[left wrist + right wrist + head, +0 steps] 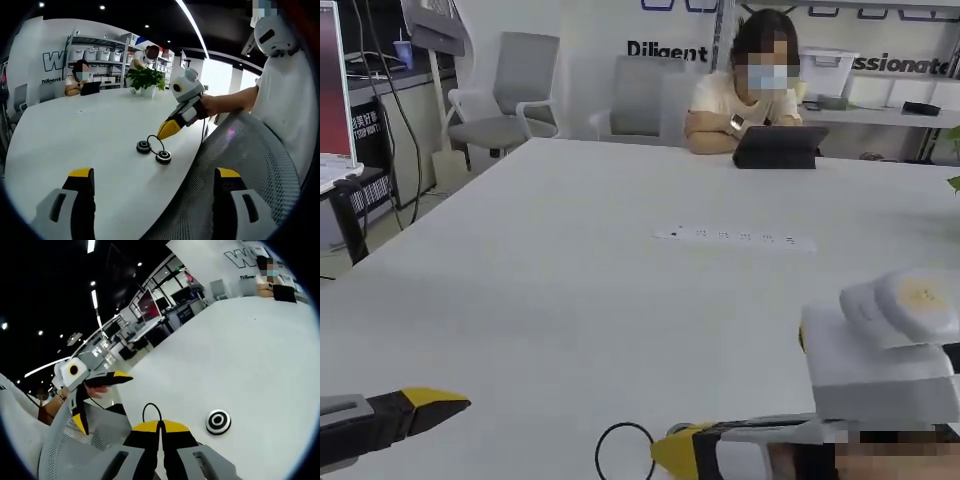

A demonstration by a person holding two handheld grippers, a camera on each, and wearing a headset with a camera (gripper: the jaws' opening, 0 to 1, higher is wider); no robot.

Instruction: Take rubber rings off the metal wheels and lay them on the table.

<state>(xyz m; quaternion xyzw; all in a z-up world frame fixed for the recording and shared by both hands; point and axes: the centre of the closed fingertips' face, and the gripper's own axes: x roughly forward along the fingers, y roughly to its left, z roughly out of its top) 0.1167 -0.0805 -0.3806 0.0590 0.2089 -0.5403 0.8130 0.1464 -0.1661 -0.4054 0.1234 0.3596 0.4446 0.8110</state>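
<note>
A thin black rubber ring (152,412) sticks out from between the tips of my right gripper (160,427), which is shut on it low over the white table (570,300). In the head view the ring (625,450) loops out left of the right gripper (672,450) at the near edge. Two small metal wheels (144,146) (163,157) sit on the table just under that gripper (167,129). One wheel (218,421) lies right of my jaws. My left gripper (153,175) is open and holds nothing; it hovers off the table's near left edge (430,410).
A white power strip (735,237) lies mid-table. A person sits at the far side behind a dark tablet (780,147). Grey chairs (505,90) stand beyond the table, a potted plant (146,78) is at one end, and a mesh chair (240,160) is beside the near edge.
</note>
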